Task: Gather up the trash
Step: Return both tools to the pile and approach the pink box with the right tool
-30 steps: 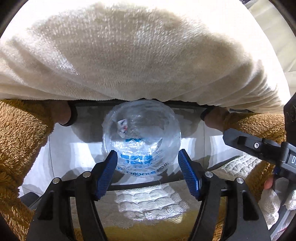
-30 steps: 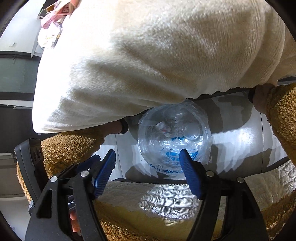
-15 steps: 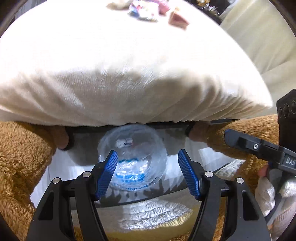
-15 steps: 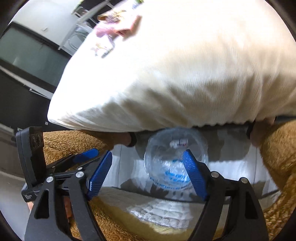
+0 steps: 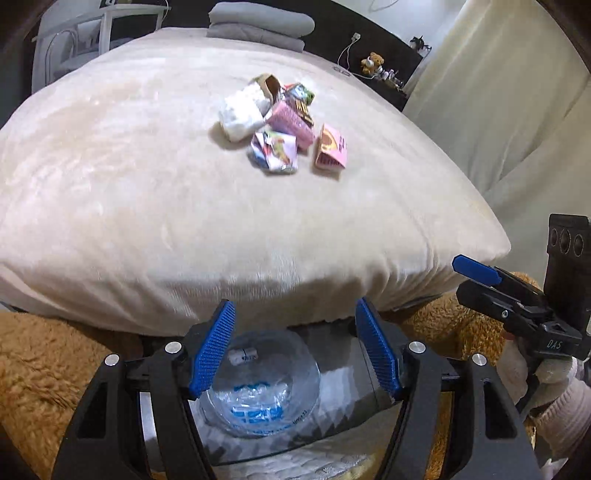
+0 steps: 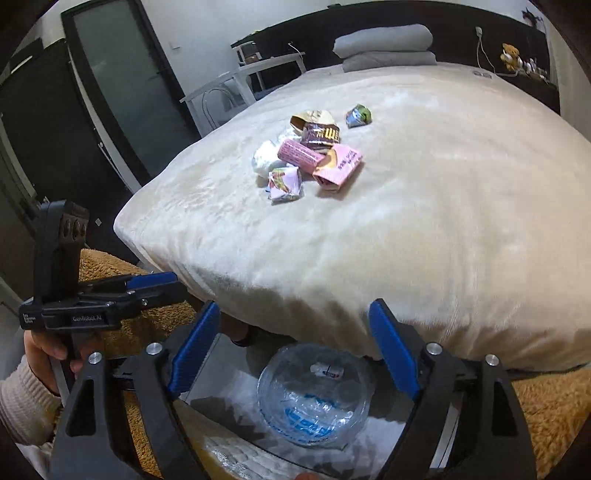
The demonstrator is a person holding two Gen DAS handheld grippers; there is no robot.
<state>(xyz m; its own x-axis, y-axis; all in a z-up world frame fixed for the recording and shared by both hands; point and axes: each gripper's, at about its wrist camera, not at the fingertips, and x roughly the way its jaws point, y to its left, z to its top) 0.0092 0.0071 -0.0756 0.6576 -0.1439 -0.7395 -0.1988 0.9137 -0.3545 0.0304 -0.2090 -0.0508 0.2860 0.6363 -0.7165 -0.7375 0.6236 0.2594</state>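
A pile of trash (image 5: 280, 122) lies on the cream blanket of the bed (image 5: 147, 184): a white crumpled wad, pink boxes, a brown bag and foil wrappers. It also shows in the right wrist view (image 6: 306, 155). A bin lined with a clear plastic bag (image 5: 258, 391) stands on the floor below the bed's edge, with a small white scrap inside; it shows in the right wrist view too (image 6: 314, 395). My left gripper (image 5: 295, 350) is open and empty above the bin. My right gripper (image 6: 295, 354) is open and empty above the bin.
Folded grey bedding (image 5: 258, 26) lies at the bed's far end. A white chair (image 6: 236, 85) and a dark door (image 6: 122, 74) stand to the left. Brown fleece legs (image 5: 37, 362) flank the bin. A cream curtain (image 5: 498, 92) hangs to the right.
Both grippers have risen and tilted up from the bin. The top of the bed and the trash pile have come into view. Both stay open.
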